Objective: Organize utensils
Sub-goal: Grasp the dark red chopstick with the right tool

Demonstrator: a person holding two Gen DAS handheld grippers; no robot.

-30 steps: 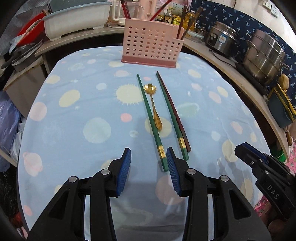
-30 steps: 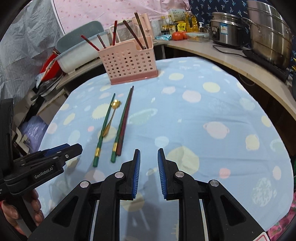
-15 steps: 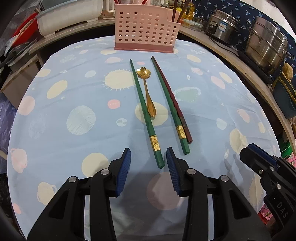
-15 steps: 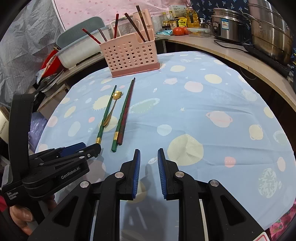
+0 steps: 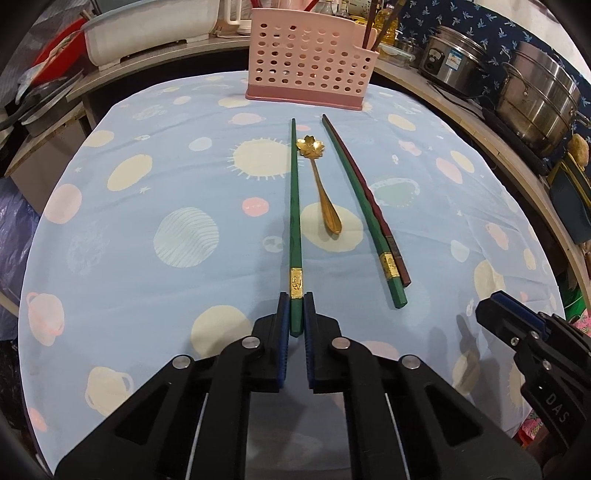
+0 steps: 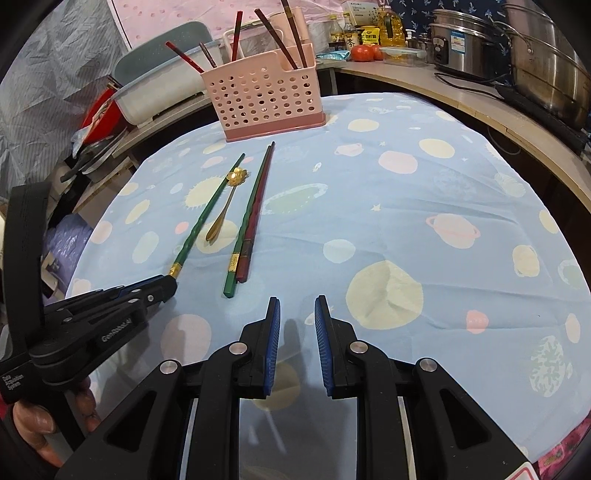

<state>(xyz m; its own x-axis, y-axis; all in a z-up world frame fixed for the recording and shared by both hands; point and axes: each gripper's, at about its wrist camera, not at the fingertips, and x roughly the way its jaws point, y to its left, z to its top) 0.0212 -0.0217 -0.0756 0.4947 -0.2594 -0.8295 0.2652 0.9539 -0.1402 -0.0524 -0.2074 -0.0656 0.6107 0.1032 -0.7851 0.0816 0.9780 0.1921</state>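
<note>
My left gripper [image 5: 295, 314] is shut on the near end of a green chopstick [image 5: 294, 206], which lies flat on the blue tablecloth; it also shows in the right wrist view [image 6: 205, 216], with the left gripper [image 6: 168, 282] at its end. A gold spoon [image 5: 320, 184] lies to its right. A second green chopstick [image 5: 364, 210] and a dark red chopstick [image 5: 384, 225] lie side by side further right. The pink perforated utensil holder [image 5: 310, 75] stands at the far edge with several chopsticks in it. My right gripper [image 6: 297, 317] is open and empty above the cloth.
Steel pots [image 5: 539, 96] stand on the counter at the right. A white basin [image 5: 147, 33] and a red item sit at the back left. The table [image 6: 424, 221] is round, with a planet-patterned cloth; its edge drops off on all sides.
My left gripper moved forward and closed on the near end of the left green chopstick. My right gripper opened a little and stayed in place.
</note>
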